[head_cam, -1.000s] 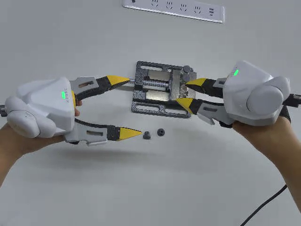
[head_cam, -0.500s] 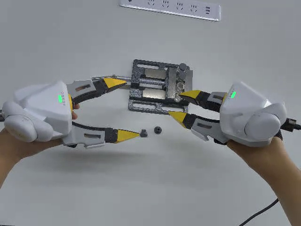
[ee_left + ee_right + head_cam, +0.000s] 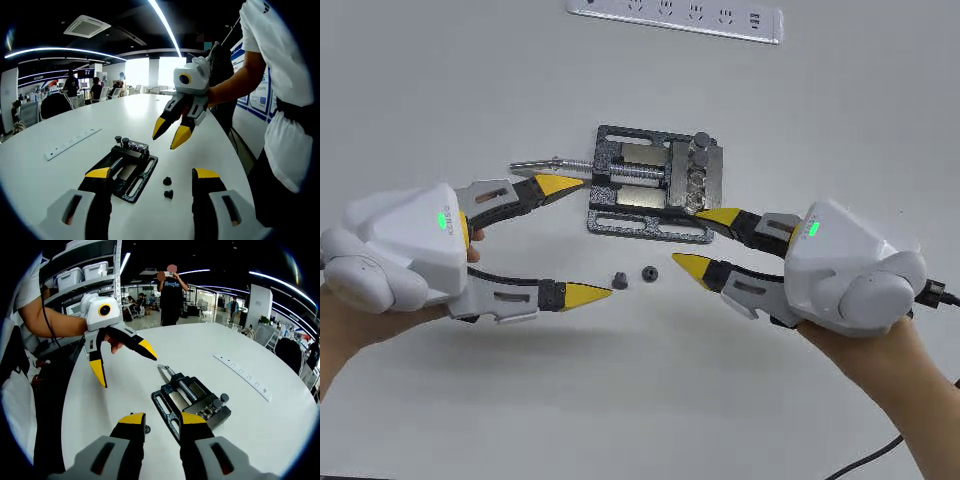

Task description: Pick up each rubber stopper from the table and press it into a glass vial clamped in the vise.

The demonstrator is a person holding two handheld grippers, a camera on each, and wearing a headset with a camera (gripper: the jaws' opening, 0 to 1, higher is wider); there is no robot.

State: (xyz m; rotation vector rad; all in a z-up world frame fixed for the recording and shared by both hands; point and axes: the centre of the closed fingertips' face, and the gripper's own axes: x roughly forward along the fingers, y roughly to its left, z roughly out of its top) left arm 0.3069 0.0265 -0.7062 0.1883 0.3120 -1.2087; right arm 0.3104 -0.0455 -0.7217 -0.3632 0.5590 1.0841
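Two small dark rubber stoppers [image 3: 619, 280] loose on the white worktop [image 3: 640, 400], side by side, just in front of the black metal vise [image 3: 638, 228]. Right between the two tools: the white left gripper with yellow tips [image 3: 597, 237] on one side, the matching right gripper [image 3: 686, 235] on the other. Fingers of both spread wide, nothing held.

Lower left fingertip [image 3: 590, 291] just beside the nearer stopper, almost touching. Lower right fingertip [image 3: 685, 263] near the other stopper, a bit further off. So likely the left gripper for the first grab, after a small slide sideways to bring a stopper between the fingers.

Clear glass vials [image 3: 696, 182] in a row in the vise, the two at the back already plugged, it seems.

Loose stoppers too small for a clear look at top, bottom or long side. In the right gripper view, one stopper half hidden behind a finger.
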